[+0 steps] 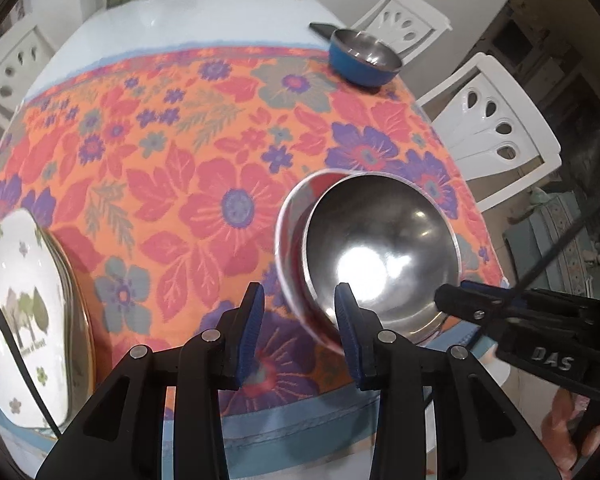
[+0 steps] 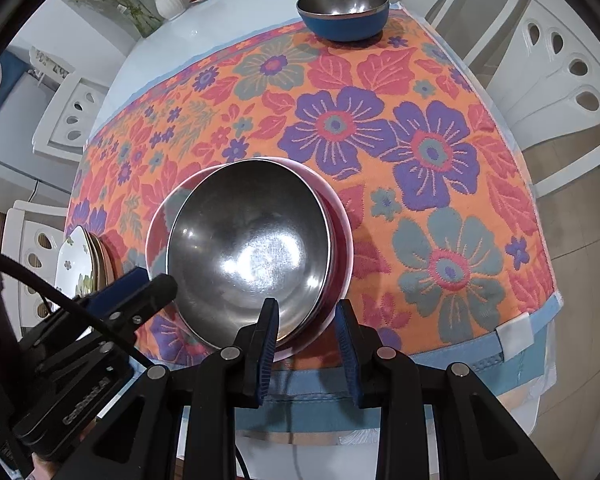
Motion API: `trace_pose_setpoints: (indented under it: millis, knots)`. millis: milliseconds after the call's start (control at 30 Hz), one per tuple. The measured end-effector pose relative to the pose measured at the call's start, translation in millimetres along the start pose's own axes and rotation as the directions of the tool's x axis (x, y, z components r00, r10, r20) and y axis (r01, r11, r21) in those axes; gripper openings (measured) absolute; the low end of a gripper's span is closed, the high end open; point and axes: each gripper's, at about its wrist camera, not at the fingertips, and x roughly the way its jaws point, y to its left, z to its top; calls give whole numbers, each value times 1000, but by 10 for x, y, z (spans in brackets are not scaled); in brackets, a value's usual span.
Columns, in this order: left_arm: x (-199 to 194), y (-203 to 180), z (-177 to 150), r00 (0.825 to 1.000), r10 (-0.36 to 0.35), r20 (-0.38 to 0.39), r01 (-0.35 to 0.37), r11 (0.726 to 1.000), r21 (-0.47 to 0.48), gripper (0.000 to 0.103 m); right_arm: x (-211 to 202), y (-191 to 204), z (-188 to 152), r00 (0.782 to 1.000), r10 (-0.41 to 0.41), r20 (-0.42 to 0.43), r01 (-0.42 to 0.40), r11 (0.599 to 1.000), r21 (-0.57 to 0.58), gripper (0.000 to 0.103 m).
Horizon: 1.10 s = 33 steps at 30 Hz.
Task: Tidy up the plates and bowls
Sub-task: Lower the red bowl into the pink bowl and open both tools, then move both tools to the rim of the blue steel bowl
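On the table (image 2: 220, 20) with its flowered cloth (image 2: 452, 240), the sorting looks partly done. A stack of plates (image 1: 20, 288) sits at the near left edge. A steel bowl (image 2: 244, 248) is nested in a pink bowl (image 2: 342, 240) by the middle of the near edge. A blue bowl (image 2: 344, 26) stands alone at the cloth's far right corner and, I judge, has yet to join them.

The right tongs (image 2: 308, 306) are nearly closed and seem to pinch both nested bowls' walls, one pad inside the steel bowl and one outside the pink. The left tongs (image 1: 299, 292) stand slightly apart at the pink rim and clamp nothing.

Only the right view shows that grip. Only the left view shows the top plate's tree picture.
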Motion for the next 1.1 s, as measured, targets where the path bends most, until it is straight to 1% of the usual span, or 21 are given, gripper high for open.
trace_pose_setpoints:
  millis: [67, 200, 567, 700, 900, 1100]
  knots:
    - [4, 30, -16, 1000, -9, -3, 9, 1000, -14, 34, -5, 2, -5, 1000, 5, 0, -5, 1000, 5, 28]
    - [-55, 22, -3, 1000, -3, 14, 3, 1000, -9, 34, -38, 4, 21, 1000, 8, 7, -8, 1000, 5, 29]
    - [-259, -82, 230, 997, -9, 71, 8, 1000, 14, 34, -210, 37, 167, 999, 28, 39, -28, 1000, -1, 28]
    - [-330, -171, 357, 996, 2, 93, -6, 999, 45, 34, -323, 0, 278, 997, 47, 64, -49, 999, 18, 28]
    - [-404, -274, 596, 992, 2, 126, -11, 998, 65, 34, -537, -87, 503, 993, 40, 110, -44, 998, 34, 29]
    - [-400, -403, 884, 989, 13, 149, -29, 994, 101, 34, -702, -242, 764, 987, 53, 155, -63, 996, 64, 29]
